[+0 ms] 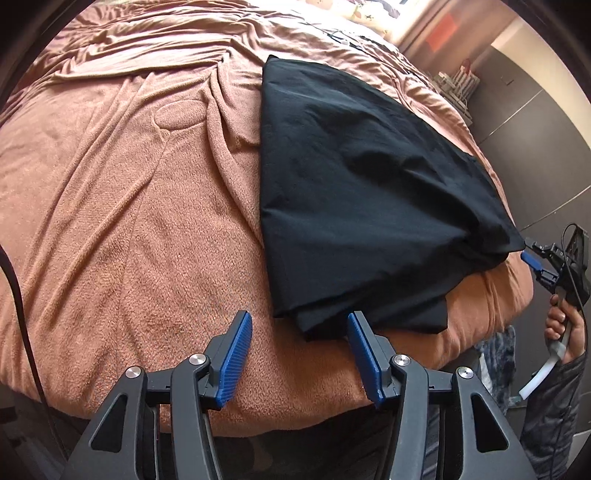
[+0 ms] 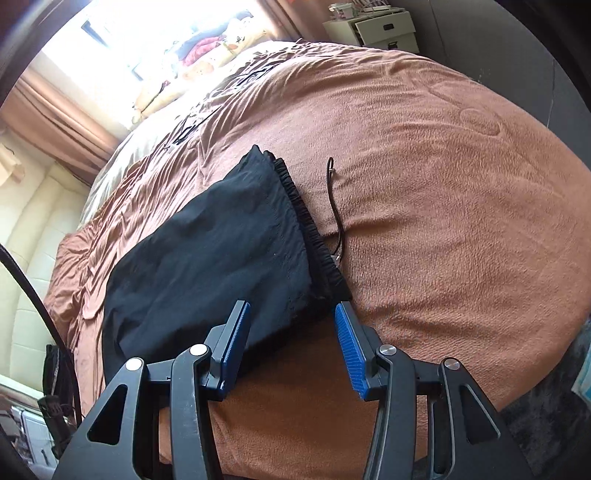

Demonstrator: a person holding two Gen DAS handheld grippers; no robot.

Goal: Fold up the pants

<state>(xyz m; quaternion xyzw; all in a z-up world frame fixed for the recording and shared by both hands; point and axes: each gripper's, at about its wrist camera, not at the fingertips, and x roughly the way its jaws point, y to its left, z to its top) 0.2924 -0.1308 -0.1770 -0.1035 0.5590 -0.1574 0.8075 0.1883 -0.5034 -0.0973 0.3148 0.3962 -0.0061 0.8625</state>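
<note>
Black pants (image 1: 362, 192) lie folded into a thick stack on the brown blanket (image 1: 129, 206) of a bed. My left gripper (image 1: 299, 315) stands open at the stack's near corner, and the cloth edge reaches in between its blue pads without being pressed. My right gripper (image 2: 291, 306) is open too, astride the corner by the gathered waistband (image 2: 314, 229), with its pads clear of the cloth. In the left wrist view the right gripper (image 1: 527, 251) sits at the stack's right tip, held by a hand (image 1: 561, 317). A black drawstring (image 2: 334, 206) trails over the blanket beside the waistband.
The blanket (image 2: 461, 184) is rumpled, and the bed's edge drops off just below both grippers. Pillows (image 2: 207, 62) lie by the bright window. A white drawer unit (image 2: 380, 29) stands past the bed, and a dark tiled floor (image 1: 535, 155) lies to the right. A black cable (image 2: 33, 295) hangs at the left.
</note>
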